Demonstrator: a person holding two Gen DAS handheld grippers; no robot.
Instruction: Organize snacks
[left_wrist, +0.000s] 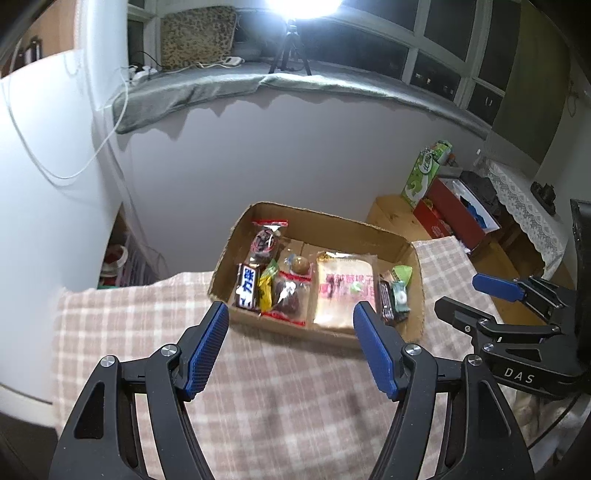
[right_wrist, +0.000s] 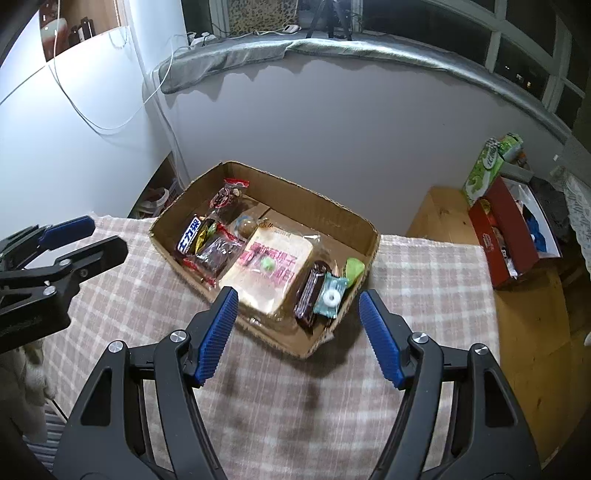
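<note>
A shallow cardboard box (left_wrist: 334, 220) (right_wrist: 295, 194) sits on the checked cloth and holds several snacks. A flat bread pack (left_wrist: 345, 288) (right_wrist: 271, 266) lies in its middle. A Snickers bar (left_wrist: 246, 287) (right_wrist: 188, 239) and red-edged date bags (left_wrist: 290, 297) (right_wrist: 218, 254) lie at the left. A dark bar (right_wrist: 309, 293) and a mint candy (left_wrist: 399, 297) (right_wrist: 330, 297) lie at the right. My left gripper (left_wrist: 291, 314) is open and empty just in front of the box. My right gripper (right_wrist: 297, 301) is open and empty over the box's near edge.
The checked cloth (left_wrist: 280, 398) (right_wrist: 295, 402) covers the table. A red box (left_wrist: 456, 218) (right_wrist: 511, 236) and a green carton (left_wrist: 424, 173) (right_wrist: 484, 170) stand on a wooden surface at the right. A grey wall rises behind the box.
</note>
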